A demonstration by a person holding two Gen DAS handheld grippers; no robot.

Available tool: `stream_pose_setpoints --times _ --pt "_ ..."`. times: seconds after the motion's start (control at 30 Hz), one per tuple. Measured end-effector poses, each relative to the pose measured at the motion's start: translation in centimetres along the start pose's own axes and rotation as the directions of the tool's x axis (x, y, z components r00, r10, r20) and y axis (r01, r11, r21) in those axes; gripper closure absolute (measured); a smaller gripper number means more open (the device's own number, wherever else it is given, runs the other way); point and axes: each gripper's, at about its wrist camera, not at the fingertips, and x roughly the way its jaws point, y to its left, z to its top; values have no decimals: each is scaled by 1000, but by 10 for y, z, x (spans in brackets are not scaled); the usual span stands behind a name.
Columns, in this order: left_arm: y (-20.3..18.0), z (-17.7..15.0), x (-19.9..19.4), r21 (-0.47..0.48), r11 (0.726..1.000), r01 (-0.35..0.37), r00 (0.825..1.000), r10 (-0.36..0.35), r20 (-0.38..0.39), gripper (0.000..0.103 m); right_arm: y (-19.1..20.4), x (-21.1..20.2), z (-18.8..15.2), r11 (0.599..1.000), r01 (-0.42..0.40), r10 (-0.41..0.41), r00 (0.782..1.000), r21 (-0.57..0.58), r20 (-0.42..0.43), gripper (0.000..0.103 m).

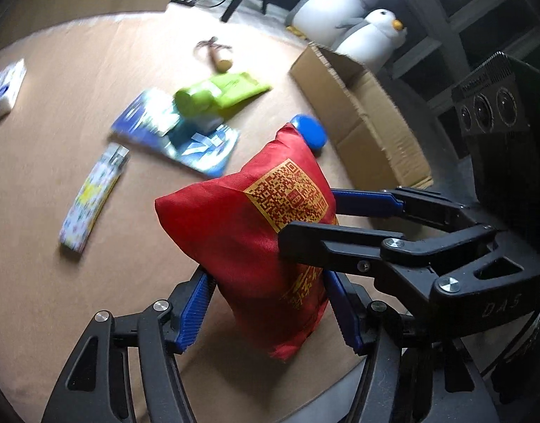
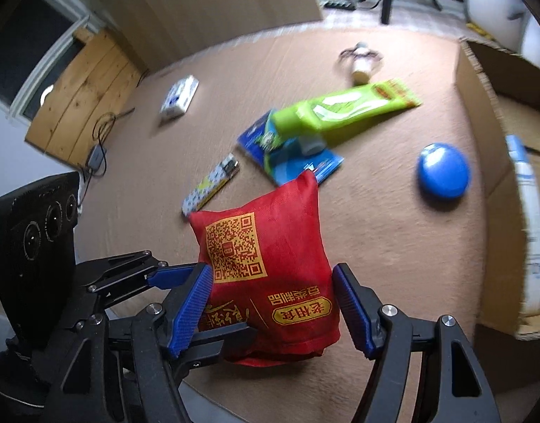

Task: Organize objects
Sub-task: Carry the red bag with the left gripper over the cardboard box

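Early days on this one, I'd say. The red bag (image 1: 234, 218) is up between both grippers. The left gripper (image 1: 270, 282) has its blue pads against the bag's lower sides at a middling width, and the right gripper (image 2: 272, 271) is clamped on it too, coming in from the left one's right side with one finger in front of the cloth and one behind. So it's a two-handed hold, with the bag upright and its top corner flopping forward. Can't really tell if its bottom is clear of the worktop (image 1: 40, 264) or just brushing it. The cardboard box (image 1: 368, 130) sits ahead and to the right of the grippers, and I'm guessing that's where everything goes. From the right wrist view there's already one white tube (image 2: 529, 211) lying in it, so maybe one item done. Everything else is still out ahead of the grippers. The blue disc (image 1: 310, 134) is just past the bag near the box, and the green tube (image 1: 217, 95) lies across a blue pack (image 1: 146, 120). A spotted carton (image 1: 90, 201) is off to the left, a white pack (image 1: 3, 91) far left, and some corded bit (image 1: 217, 56) is way at the back. So that's the bag in hand and six more to go.
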Motion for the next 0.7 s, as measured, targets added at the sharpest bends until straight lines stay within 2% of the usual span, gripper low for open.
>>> stream_pose_setpoints --times 0.33,0.7 --pt "-64 49 0 110 992 59 996 -67 67 37 -38 -74 10 995 84 -90 985 47 144 36" --pt "-147 103 54 210 971 116 989 -132 67 37 -107 -135 9 974 164 -198 953 157 228 36"
